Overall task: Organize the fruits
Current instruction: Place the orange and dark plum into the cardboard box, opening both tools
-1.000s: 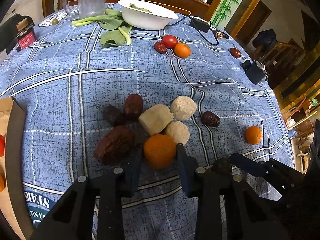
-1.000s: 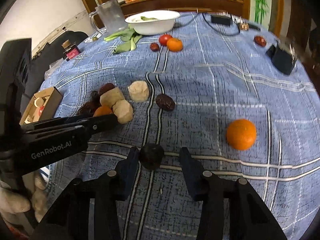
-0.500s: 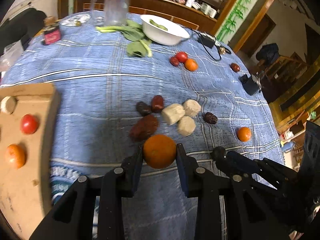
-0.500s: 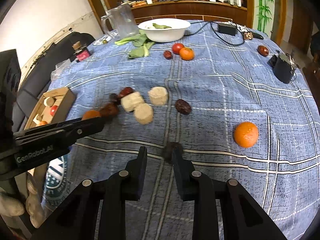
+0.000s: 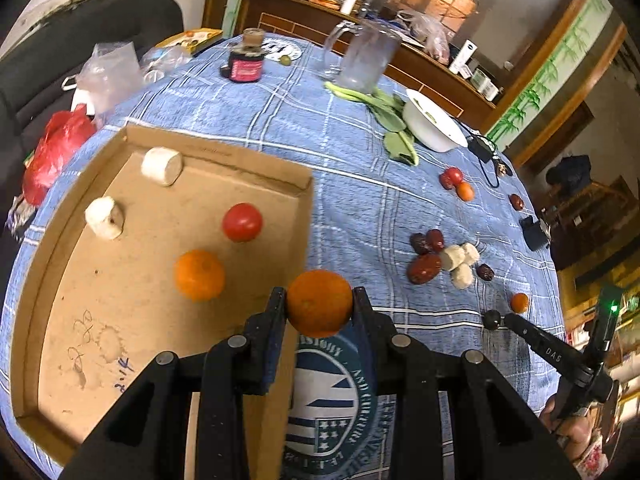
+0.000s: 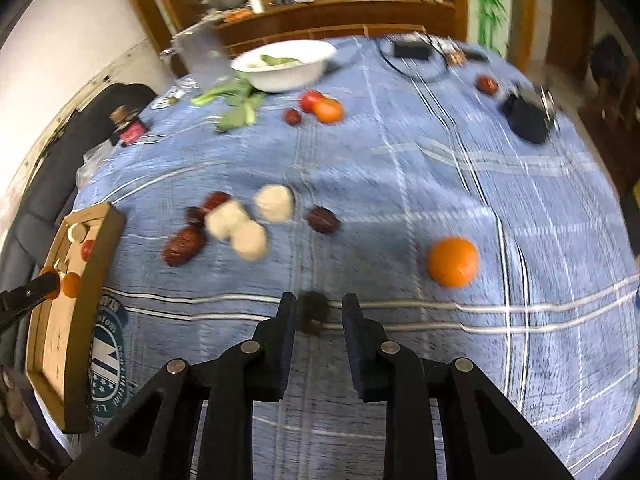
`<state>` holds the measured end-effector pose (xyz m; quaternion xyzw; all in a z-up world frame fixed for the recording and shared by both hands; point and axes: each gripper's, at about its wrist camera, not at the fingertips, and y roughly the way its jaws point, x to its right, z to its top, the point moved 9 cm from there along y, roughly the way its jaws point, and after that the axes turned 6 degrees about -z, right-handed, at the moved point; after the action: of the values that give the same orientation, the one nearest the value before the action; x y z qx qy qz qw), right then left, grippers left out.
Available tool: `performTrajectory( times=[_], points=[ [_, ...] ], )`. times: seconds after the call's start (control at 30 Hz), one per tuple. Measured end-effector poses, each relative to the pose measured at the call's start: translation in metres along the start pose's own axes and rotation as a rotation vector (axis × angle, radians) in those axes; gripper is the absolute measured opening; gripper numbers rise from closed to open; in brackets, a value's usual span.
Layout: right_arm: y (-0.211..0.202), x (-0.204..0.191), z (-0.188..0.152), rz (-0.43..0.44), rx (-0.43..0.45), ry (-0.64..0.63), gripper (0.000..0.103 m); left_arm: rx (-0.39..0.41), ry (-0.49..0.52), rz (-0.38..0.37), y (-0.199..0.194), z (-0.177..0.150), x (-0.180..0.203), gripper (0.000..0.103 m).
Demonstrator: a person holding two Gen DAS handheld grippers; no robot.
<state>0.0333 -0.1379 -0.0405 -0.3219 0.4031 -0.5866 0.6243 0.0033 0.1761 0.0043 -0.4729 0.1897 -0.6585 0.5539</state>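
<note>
Small white letters "DAS" stand on the arm of the right hand-held gripper [image 5: 496, 319]. The round blue emblem [image 5: 332, 400] on the tablecloth carries lettering too distorted to read.

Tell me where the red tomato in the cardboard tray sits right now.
In the left wrist view the red tomato lies mid-tray in the cardboard tray, just above-right of the loose orange.

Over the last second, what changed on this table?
The left claw lifted the round orange tangerine off the pile and carried it to the edge of the shallow cardboard tray. The right claw closed on the small dark fruit. The rest stayed put.
</note>
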Motion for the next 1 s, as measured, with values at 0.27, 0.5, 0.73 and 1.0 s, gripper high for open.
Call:
performTrajectory(
  times=[0.27, 0.5, 0.73, 1.0],
  points=[
    [0.021, -0.019, -0.01, -0.033, -0.008, -0.064, 0.027, -0.031, 0.009, -0.014, 0.014, -0.008, 0.006, 0.031],
    [0.024, -0.023, -0.003, -0.032, -0.009, -0.081, 0.024, -0.027, 0.001, -0.006, 0.011, -0.009, 0.001, 0.031],
    [-0.001, -0.064, 0.009, 0.058, 0.025, -0.115, 0.024, 0.011, -0.031, 0.041, -0.008, 0.003, -0.03, 0.031],
    [-0.024, -0.2, 0.013, 0.299, 0.012, -0.245, 0.025, 0.01, -0.067, 0.158, -0.027, 0.018, -0.102, 0.032]
  ],
)
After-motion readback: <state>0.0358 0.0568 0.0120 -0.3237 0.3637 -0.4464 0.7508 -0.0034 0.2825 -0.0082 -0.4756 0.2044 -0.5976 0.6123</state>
